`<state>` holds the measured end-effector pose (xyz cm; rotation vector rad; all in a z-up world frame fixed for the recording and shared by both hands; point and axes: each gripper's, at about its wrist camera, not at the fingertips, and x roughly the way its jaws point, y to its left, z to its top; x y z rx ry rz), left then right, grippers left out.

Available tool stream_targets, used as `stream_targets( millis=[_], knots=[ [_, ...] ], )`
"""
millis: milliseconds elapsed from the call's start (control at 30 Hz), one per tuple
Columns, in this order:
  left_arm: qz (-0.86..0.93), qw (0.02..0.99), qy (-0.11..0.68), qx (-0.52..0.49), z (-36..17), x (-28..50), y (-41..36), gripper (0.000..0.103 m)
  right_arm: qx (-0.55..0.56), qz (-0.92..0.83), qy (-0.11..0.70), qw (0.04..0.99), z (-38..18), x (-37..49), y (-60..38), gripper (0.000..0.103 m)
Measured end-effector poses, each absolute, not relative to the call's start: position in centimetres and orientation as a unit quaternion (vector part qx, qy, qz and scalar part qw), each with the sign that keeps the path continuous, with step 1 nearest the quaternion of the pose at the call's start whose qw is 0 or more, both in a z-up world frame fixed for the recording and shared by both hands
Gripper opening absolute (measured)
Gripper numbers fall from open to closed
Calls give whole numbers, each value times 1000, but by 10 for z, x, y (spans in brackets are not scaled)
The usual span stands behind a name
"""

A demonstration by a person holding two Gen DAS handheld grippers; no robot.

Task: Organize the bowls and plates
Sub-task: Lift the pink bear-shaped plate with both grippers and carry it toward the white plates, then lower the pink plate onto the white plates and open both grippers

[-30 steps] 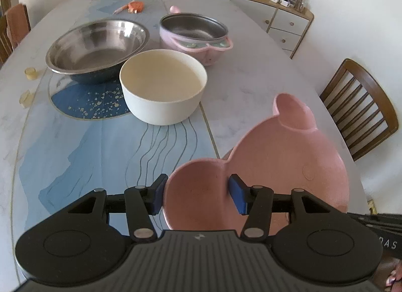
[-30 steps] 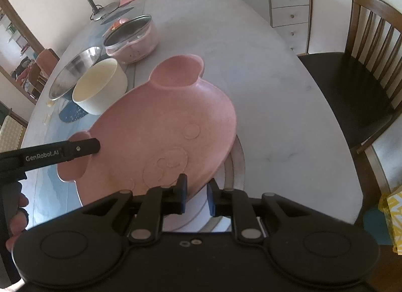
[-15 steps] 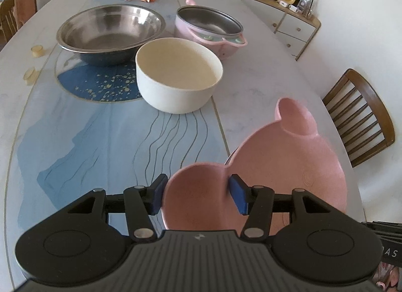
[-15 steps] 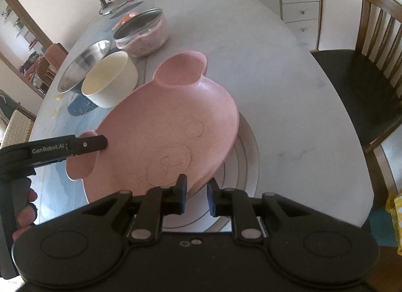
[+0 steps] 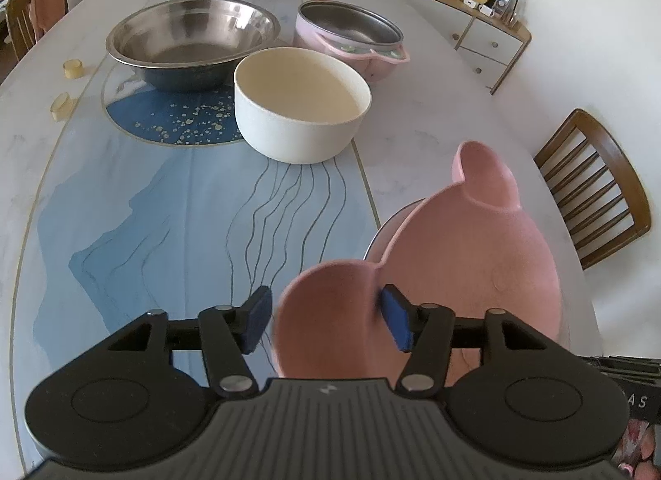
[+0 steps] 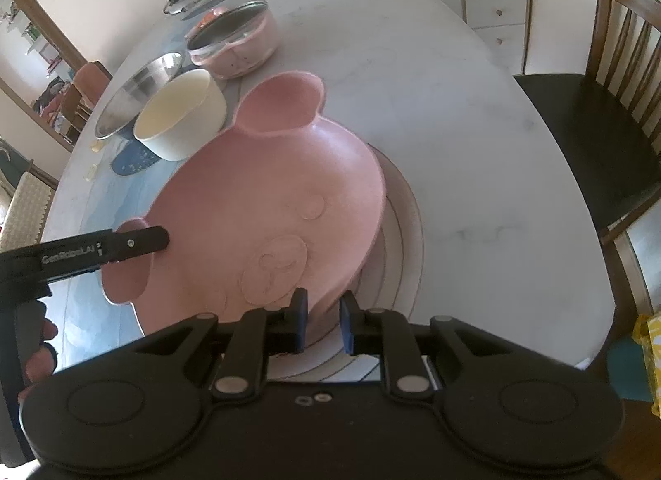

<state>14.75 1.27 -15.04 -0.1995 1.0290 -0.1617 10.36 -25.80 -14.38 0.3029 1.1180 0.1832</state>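
The left gripper (image 5: 326, 323) stands wide open, its blue pads either side of one ear of the pink bear-shaped plate (image 5: 475, 257). The right-hand pad (image 5: 395, 323) touches the ear's edge; the other pad is clear of it. In the right wrist view this gripper (image 6: 136, 242) lies across the plate's (image 6: 268, 207) near ear, and whether it bears on the ear there cannot be told.

The right gripper (image 6: 320, 325) is narrowly open, its two pads astride the plate's chin rim. Whether they pinch the rim cannot be told.

The plate is tilted, its far ear raised, over a white plate with concentric rings (image 6: 405, 228) that lies near the table's (image 6: 413, 50) right edge. Towards the middle of the table stands a cream bowl (image 5: 301, 104); beyond it, close by, are a steel mixing bowl (image 5: 192, 44) and a pink steel-lined pot (image 5: 351, 36). A wooden chair (image 5: 595, 186) stands beside the right edge.

Compared with half a second ago, the left gripper has moved forward and the bowls look nearer. The ear now sits hard against its right pad instead of midway between the two. The right gripper's pads are slightly further apart than before, and the pink plate is tipped up more steeply, showing more of the ringed plate beneath.
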Motion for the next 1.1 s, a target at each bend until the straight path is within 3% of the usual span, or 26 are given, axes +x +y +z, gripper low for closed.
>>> stream_targets(
  millis=[333,567,1100],
  knots=[
    [-70,869,483,-80,-146,139,14,68,146,81,527,833,-144,105,-261,21],
    [-54,886,457,-51,-132,126,14,74,125,82,517,843,-136,105,-265,33],
    [-66,901,426,-52,-100,118,9,74,83,110,496,857,-112,119,-265,50]
  ],
)
